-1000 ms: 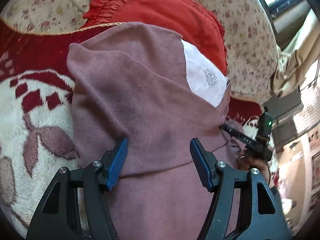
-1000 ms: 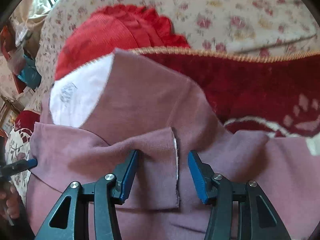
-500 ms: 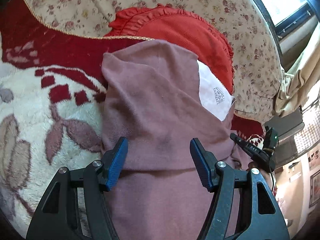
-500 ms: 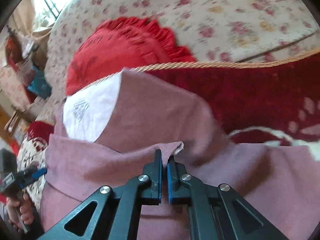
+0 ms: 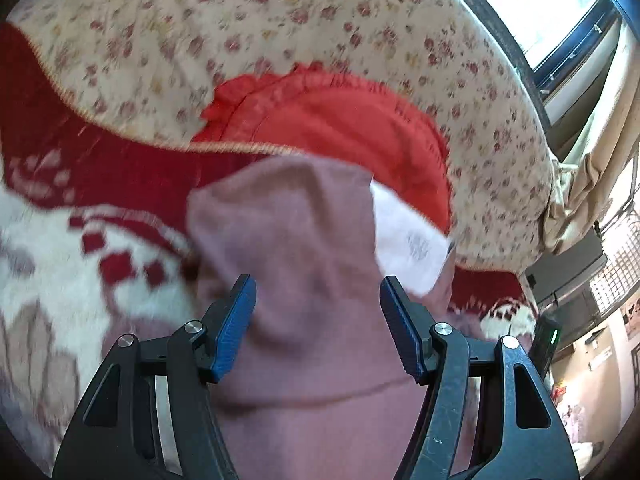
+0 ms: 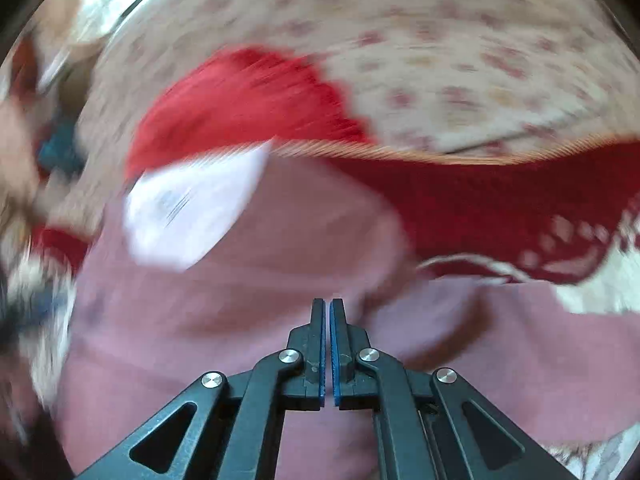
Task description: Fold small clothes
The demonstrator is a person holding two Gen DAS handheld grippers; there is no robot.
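Mauve garment (image 5: pixel 304 240) bunched, white lining (image 5: pixel 408 240) showing

A home living room is suggested by a floral-upholstered sofa (image 5: pixel 360 20), a red frilled cushion (image 5: pixel 352 136), a patterned blanket (image 5: pixel 60 240), a curtained window (image 5: pixel 540 12).

A red cushion (image 5: pixel 352 136) with a frilled edge is leaning against a cream sofa back (image 5: pixel 280 24) that is carrying a small flower print. A dark red blanket (image 5: pixel 120 168) with a gold cord edge and a white, fluffy pattern is lying over the seat (image 6: pixel 500 200). A window (image 5: pixel 540 12) is letting in bright daylight at the upper right, and a beige curtain (image 5: pixel 592 184) is hanging just beside the sofa's end.
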